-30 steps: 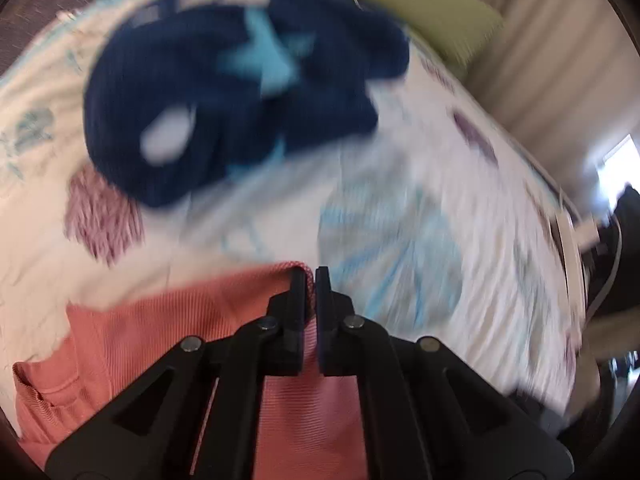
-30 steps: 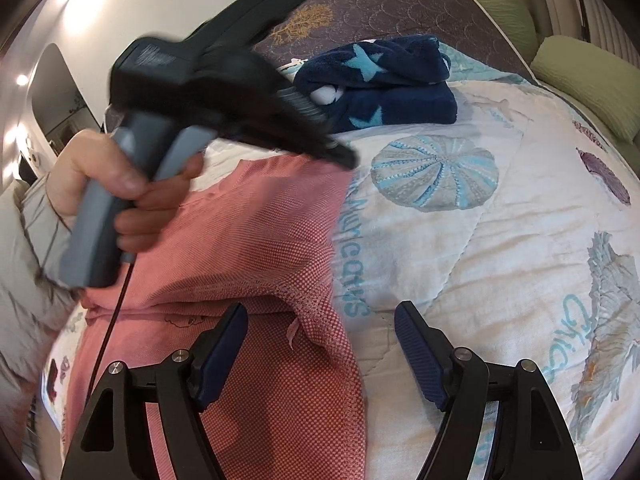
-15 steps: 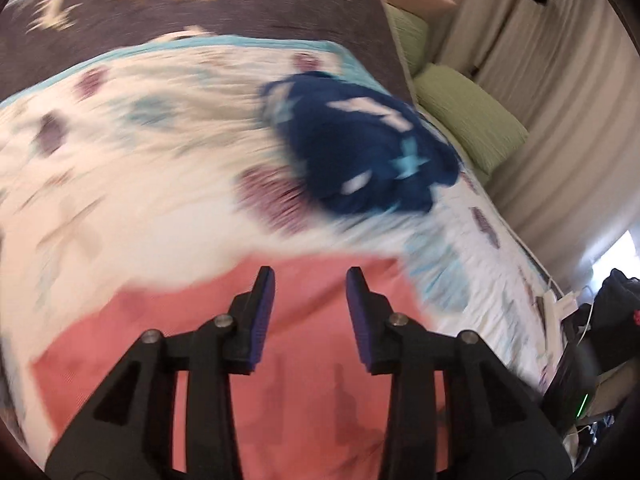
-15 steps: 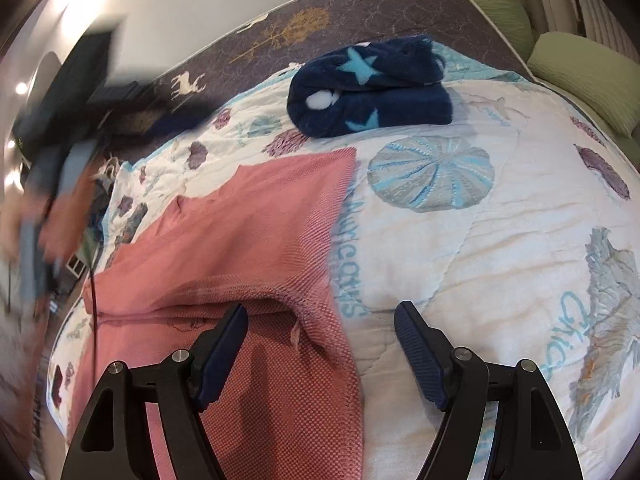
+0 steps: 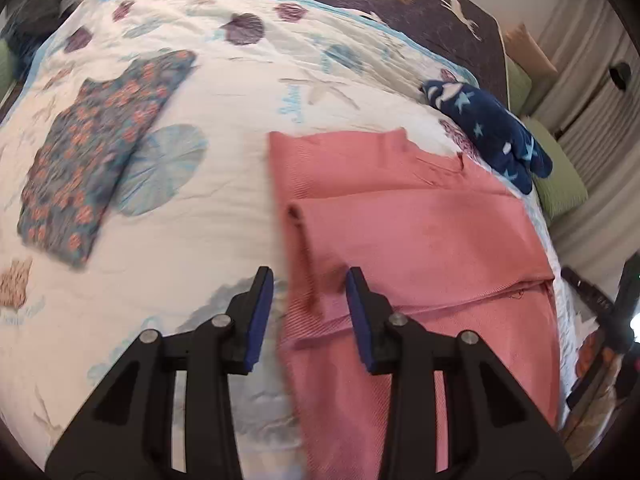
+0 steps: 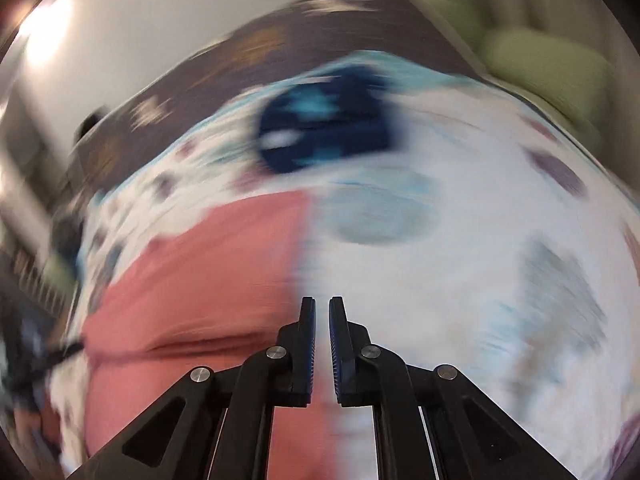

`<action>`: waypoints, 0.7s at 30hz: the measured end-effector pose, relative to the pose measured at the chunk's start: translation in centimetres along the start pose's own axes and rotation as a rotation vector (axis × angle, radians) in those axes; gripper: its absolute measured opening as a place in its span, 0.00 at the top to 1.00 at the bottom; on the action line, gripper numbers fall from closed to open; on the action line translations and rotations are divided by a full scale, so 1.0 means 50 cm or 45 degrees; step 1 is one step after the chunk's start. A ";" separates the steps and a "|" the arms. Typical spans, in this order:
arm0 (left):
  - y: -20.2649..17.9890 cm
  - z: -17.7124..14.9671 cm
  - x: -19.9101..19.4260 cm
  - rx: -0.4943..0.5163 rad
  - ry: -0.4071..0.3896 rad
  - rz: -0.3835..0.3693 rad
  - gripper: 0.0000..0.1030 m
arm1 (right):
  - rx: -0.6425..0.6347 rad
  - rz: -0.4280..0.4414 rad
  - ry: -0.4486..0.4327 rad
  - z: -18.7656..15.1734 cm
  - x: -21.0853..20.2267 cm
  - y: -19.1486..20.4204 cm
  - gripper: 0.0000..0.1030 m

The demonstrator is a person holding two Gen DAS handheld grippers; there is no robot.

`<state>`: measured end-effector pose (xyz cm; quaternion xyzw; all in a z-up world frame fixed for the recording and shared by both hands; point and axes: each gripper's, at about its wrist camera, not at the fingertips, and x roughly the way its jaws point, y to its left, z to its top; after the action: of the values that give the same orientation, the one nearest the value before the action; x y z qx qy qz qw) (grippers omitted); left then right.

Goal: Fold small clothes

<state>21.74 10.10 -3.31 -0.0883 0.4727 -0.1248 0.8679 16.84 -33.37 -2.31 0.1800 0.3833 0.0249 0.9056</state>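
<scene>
Left gripper (image 5: 308,312): jaws spread wide, nothing between the pads; it hangs over the left edge of the pink top, one finger above the quilt, the other above the pink cloth.
Right gripper (image 6: 322,344): jaws nearly together, a thin gap left between the pads; that view is badly smeared, and I cannot tell whether any cloth is caught in the gap.
Pink top (image 5: 408,216): lies flat on the quilt, partly folded, one layer laid over another with a seam crossing near the fingers; in the right view it sits to the left of the fingers (image 6: 192,280).
Quilt (image 5: 208,240): white with shell prints, covers the bed.
Floral garment (image 5: 96,152): folded into a long strip, lies on the quilt well left of the pink top.
Navy star fleece (image 5: 488,132): bunched on the quilt just beyond the pink top's far corner.
Green pillow (image 5: 560,184): behind the fleece at the bed's edge.
</scene>
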 end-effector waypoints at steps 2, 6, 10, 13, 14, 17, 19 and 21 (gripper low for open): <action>-0.020 0.006 0.026 0.010 0.024 -0.021 0.62 | -0.080 0.069 0.037 0.002 0.022 0.045 0.88; -0.031 -0.008 0.022 0.025 0.047 -0.044 0.92 | -0.119 -0.122 0.193 -0.015 0.106 0.045 0.94; 0.009 -0.024 -0.018 0.034 0.031 -0.004 0.92 | -0.008 -0.045 0.148 -0.027 0.078 -0.019 0.95; 0.027 -0.010 -0.027 -0.035 -0.029 -0.069 0.85 | -0.001 0.000 0.148 -0.034 0.080 -0.032 0.95; 0.029 -0.003 -0.023 -0.061 -0.031 -0.109 0.66 | -0.001 -0.007 0.130 -0.038 0.080 -0.031 0.95; 0.017 0.025 0.004 -0.083 -0.033 -0.095 0.33 | -0.024 -0.032 0.096 -0.047 0.075 -0.021 0.94; 0.000 0.049 0.035 -0.070 0.005 -0.074 0.47 | -0.015 -0.025 0.093 -0.046 0.075 -0.019 0.94; -0.028 0.073 0.045 -0.092 0.033 -0.182 0.93 | 0.012 0.003 0.094 -0.043 0.079 -0.026 0.94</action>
<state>25.83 8.24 -2.77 -0.1516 0.4806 -0.1704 0.8468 18.00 -33.20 -6.88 0.1838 0.4163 0.0309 0.8899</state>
